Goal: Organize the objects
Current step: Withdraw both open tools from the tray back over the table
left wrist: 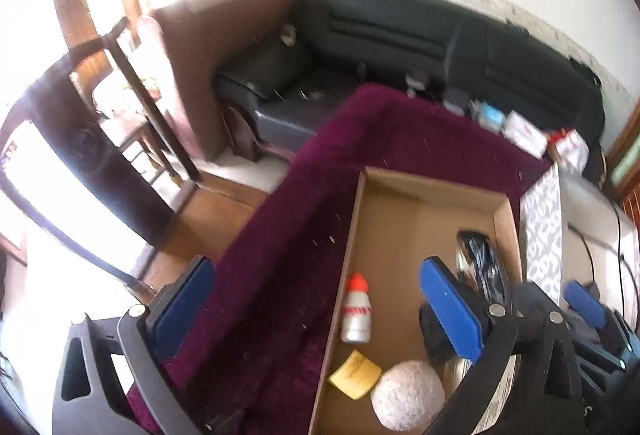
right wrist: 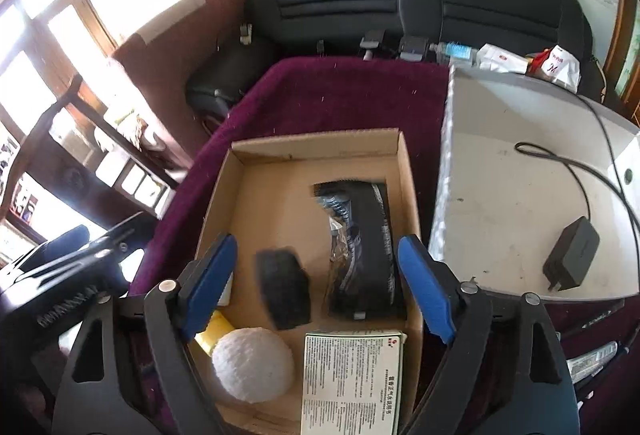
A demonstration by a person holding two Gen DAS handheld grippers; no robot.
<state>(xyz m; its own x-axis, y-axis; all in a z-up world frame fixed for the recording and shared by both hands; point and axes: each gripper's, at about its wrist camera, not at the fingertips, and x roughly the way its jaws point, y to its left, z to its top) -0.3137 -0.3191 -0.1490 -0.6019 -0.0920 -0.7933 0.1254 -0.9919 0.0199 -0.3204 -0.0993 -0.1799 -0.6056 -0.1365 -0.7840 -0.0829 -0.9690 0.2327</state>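
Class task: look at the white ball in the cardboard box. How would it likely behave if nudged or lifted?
The white ball is round, so it would probably roll until it meets the box wall. Its bumpy, knitted-looking surface suggests decent grip. It looks light, though that's unconfirmed.

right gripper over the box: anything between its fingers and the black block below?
Nothing visible. The right gripper is open, and the black block lies uncovered on the box floor. The white ball and black packet lie beside the block, not over it.

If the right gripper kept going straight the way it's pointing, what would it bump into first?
Most likely the small black block lying in the cardboard box, centred between the open fingers of the right gripper. Depth is hard to judge.
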